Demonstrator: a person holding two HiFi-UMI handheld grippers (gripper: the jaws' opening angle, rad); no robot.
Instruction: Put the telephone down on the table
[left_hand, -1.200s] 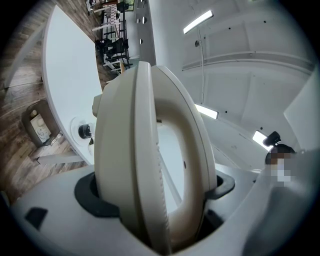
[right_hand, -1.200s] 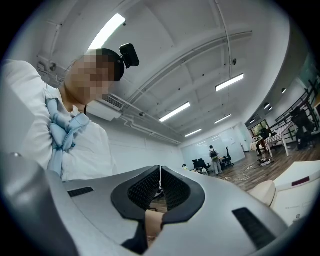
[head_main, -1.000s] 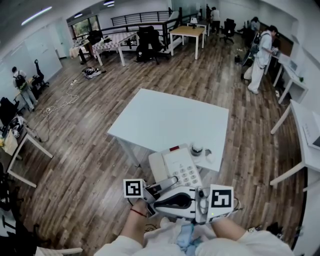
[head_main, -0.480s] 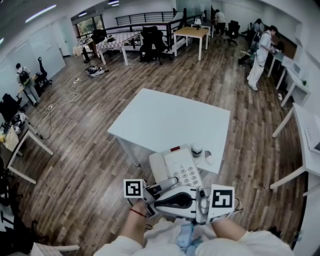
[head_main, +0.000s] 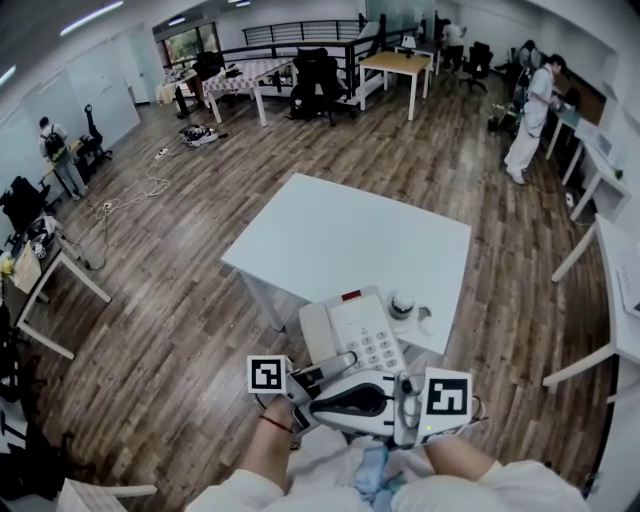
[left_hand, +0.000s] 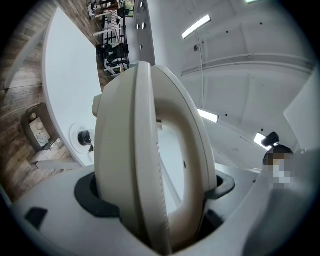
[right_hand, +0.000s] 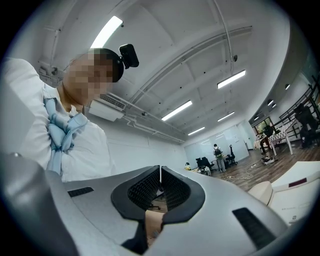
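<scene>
Now my left hand-held gripper (left_hand: 157, 192) clamps the telephone (head_main: 352, 333), holding it by the tabletop's (head_main: 340, 235) near corner for set-down; my right hand-held gripper (right_hand: 160, 172) is closed, empty.

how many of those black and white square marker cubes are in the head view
2. The left marker cube is on the left gripper holding the telephone; the right marker cube is on the right gripper beside it. Other marked faces may be hidden.
</scene>
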